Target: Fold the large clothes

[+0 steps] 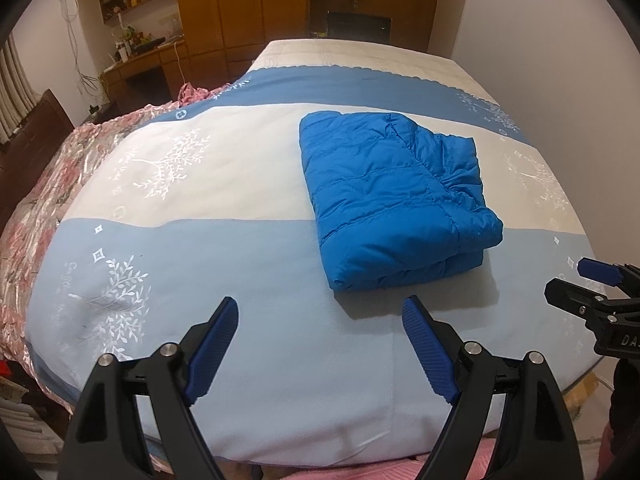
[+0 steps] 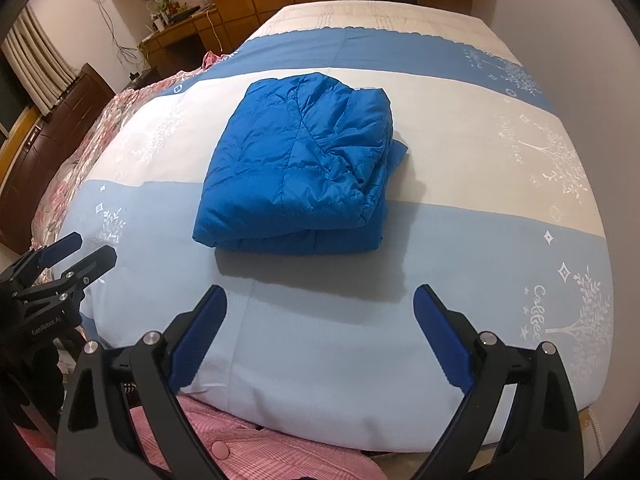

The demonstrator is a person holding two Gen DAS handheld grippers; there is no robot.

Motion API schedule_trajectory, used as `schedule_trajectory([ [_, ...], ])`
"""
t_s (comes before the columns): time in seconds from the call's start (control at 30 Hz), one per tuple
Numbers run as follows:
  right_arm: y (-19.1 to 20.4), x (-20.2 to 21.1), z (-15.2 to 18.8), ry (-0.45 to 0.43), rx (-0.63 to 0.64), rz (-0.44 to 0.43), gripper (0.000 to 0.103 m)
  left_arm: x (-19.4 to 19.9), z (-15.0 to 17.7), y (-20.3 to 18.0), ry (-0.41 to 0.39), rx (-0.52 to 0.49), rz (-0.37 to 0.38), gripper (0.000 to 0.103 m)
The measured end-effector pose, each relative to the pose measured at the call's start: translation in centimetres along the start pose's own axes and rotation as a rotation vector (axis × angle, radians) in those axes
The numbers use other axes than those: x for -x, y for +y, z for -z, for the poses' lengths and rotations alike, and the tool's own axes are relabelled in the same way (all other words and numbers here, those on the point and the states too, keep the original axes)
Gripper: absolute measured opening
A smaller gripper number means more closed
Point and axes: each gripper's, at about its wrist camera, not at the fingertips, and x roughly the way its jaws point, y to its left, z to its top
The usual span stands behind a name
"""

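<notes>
A blue quilted jacket [image 1: 394, 196] lies folded into a compact rectangle on the bed [image 1: 240, 264]; it also shows in the right wrist view [image 2: 300, 168]. My left gripper [image 1: 320, 312] is open and empty, hovering short of the jacket's near edge. My right gripper [image 2: 320, 300] is open and empty, also short of the jacket. The right gripper shows at the right edge of the left wrist view [image 1: 576, 280], and the left gripper at the left edge of the right wrist view [image 2: 92, 248].
The bed carries a blue and white striped cover [image 2: 500, 240] with tree prints. A pink floral quilt [image 1: 36, 208] hangs off its left side. A pink checked garment [image 2: 248, 448] lies at the near edge. A wooden desk [image 1: 140, 64] and wardrobes [image 1: 248, 4] stand behind.
</notes>
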Motion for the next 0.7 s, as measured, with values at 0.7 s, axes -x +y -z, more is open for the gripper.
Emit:
schedule_trajectory([
  [0.7,0.1,0.17,0.34,-0.006,0.008,-0.01,0.094,0.4,0.24,-0.43,-0.005,0.003,0.003,0.084],
])
